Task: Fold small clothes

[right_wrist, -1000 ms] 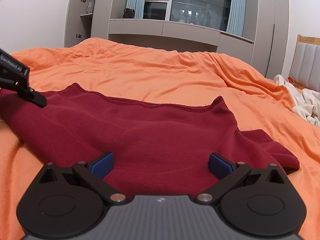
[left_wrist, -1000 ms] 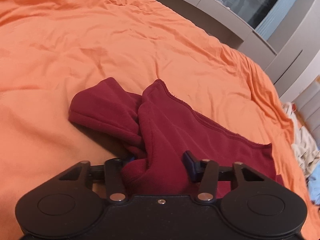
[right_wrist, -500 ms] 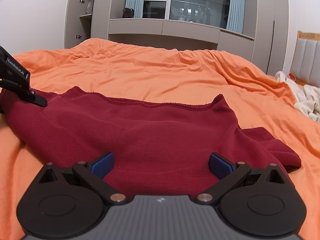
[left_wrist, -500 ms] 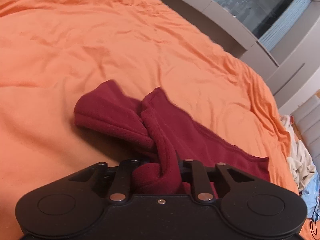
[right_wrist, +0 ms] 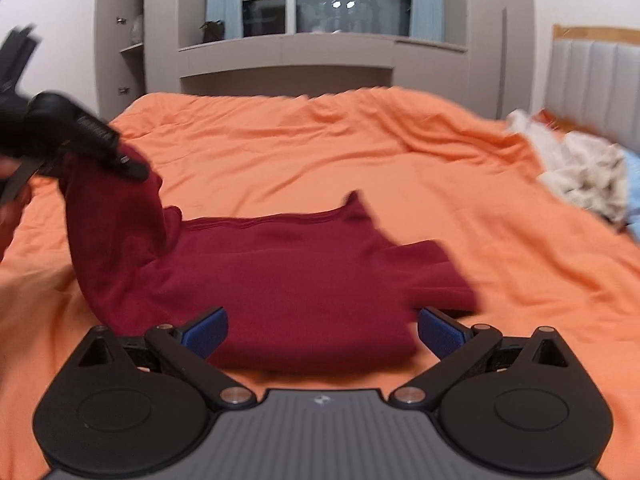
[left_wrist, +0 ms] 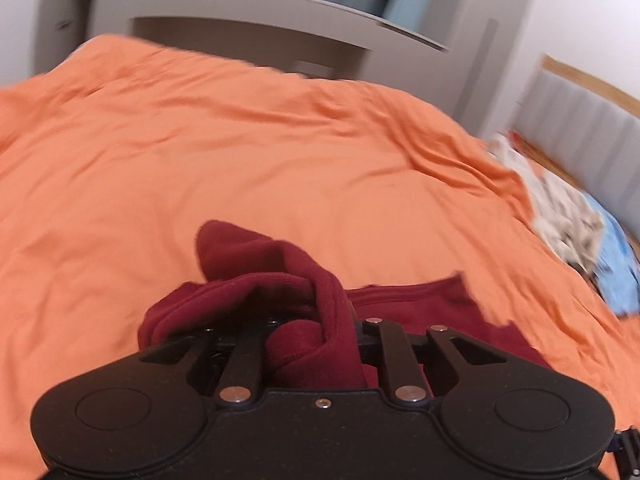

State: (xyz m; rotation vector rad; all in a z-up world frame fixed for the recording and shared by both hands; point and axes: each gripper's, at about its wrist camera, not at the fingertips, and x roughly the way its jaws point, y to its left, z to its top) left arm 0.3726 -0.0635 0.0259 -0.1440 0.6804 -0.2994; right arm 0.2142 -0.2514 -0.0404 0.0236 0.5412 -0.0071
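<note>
**Dark red garment lifted at one end on an orange bed cover**

Where the left gripper (left_wrist: 316, 332) meets the dark red garment (right_wrist: 304, 276), its jaws are pinched on a bunched fold of the cloth, which fills the gap between the fingers and spills over them. From the right wrist view, that gripper (right_wrist: 120, 160) appears at the left edge of the frame, raised above the orange bed cover (right_wrist: 360, 152), with one end of the garment hanging from it in a steep drape. The rest of the garment lies flat on the cover, near the cover's front edge. The right gripper (right_wrist: 322, 330) has its jaws spread wide, its blue pads (right_wrist: 206, 330) on either side of the garment's near hem and not pressing on it. A heap of pale clothes (right_wrist: 580, 176) and a light blue cloth (left_wrist: 616, 276) lie at the right edge of the bed, beside the grey padded headboard (right_wrist: 592, 80).
</note>
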